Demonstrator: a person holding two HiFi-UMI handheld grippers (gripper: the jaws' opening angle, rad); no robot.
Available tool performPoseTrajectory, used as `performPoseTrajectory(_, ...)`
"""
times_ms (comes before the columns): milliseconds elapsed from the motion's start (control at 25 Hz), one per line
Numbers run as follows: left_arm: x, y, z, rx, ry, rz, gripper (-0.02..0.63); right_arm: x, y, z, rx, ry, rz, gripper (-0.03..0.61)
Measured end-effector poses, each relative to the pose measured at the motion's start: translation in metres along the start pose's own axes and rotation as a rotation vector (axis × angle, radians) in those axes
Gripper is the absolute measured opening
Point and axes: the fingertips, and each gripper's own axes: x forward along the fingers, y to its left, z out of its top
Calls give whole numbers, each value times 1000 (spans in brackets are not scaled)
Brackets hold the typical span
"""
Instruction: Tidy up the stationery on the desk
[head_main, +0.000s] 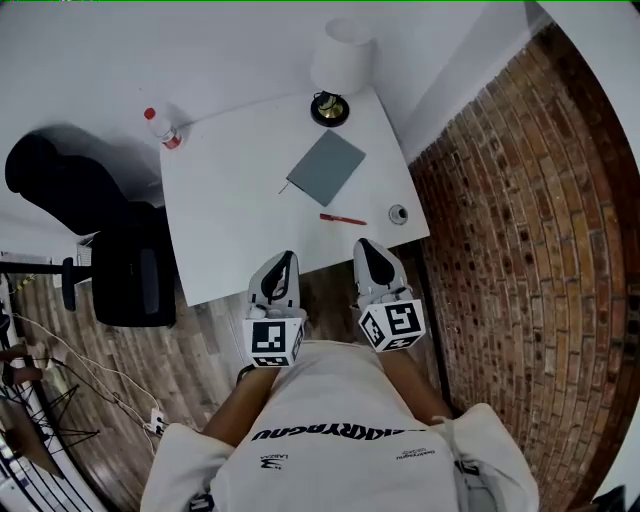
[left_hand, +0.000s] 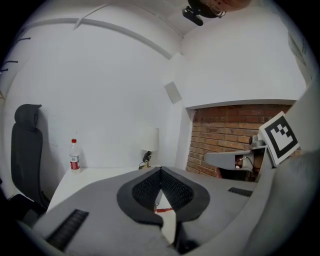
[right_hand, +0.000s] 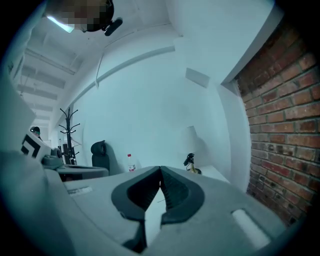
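Both grippers are held side by side at the near edge of the white desk (head_main: 230, 210), with their tips pointed over it. The left gripper (head_main: 284, 260) is seen with its jaws closed together and nothing caught between them, and the right gripper (head_main: 366, 248) is likewise closed and empty. The stationery is found on the desk: a grey notebook (head_main: 326, 167) is set at a slant near the middle, and a red pen (head_main: 343, 219) is laid just in front of it, nearer the grippers but apart from both. A small round object (head_main: 398, 213) is placed by the right edge. A lamp (head_main: 340, 65) is stood at the far edge and a bottle (head_main: 160, 128) at the far left corner. A black chair (head_main: 130, 270) is seen to the left of the desk — a brick wall (head_main: 520, 220) to the right
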Motion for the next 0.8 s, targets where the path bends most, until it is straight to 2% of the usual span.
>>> performPoseTrajectory(280, 51, 49, -15, -9, 89, -86, -3, 61, -8, -6, 38, 47, -82, -2)
performPoseTrajectory(440, 80, 64, -27, 1, 143, -115, -3, 84, -14, -18, 47, 86, -98, -2)
performPoseTrajectory(720, 130, 82, -53, 7, 222, -110, -2, 127, -43, -51, 118, 130, -119, 12)
performPoseTrajectory(800, 144, 82, -62, -11, 259, -112, 19, 138, -54, -62, 155, 145, -125, 25)
